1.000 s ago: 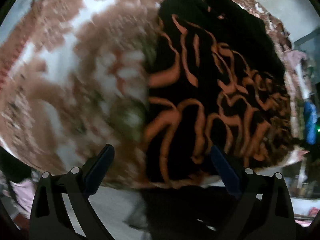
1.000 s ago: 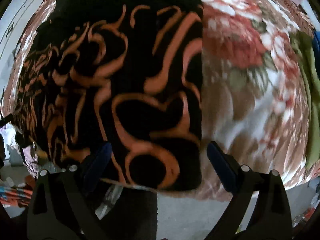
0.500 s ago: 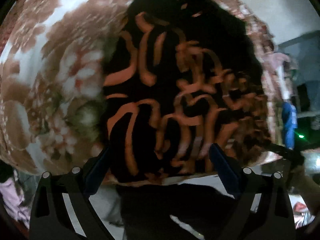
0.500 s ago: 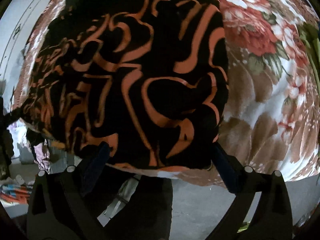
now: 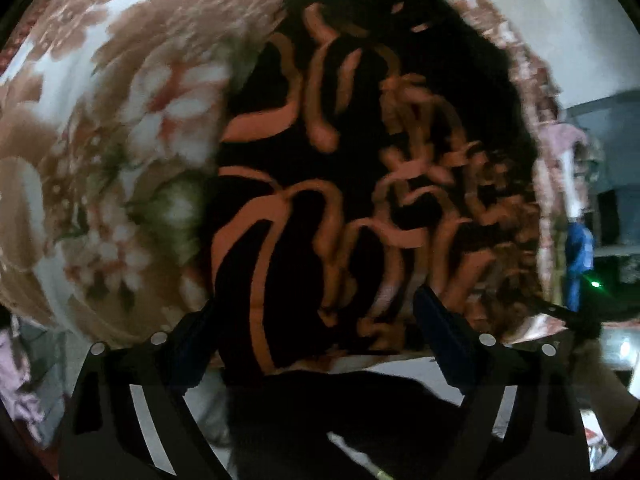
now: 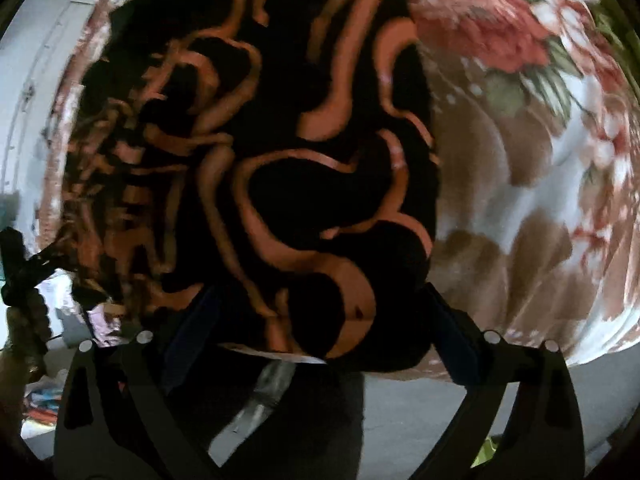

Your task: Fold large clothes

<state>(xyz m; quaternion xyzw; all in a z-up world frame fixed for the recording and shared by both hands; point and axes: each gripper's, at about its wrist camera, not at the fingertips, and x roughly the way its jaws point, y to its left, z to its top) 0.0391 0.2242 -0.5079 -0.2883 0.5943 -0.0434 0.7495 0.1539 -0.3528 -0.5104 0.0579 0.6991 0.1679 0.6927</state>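
A large black garment with orange swirl lines lies spread on a floral bedspread. In the right wrist view the same garment fills the left and middle, on the bedspread. My left gripper is open, jaws wide, over the garment's near left corner at the bed edge. My right gripper is open, jaws wide, over the garment's near right corner. Neither holds cloth.
The bed's near edge runs just before both grippers, with grey floor below. A dark cloth hangs below the edge. Clothes and clutter stand past the bed at the right. A green cloth lies at the far right.
Both grippers have shifted inward toward the garment, so each now sits over a near corner of it. Both stay open.
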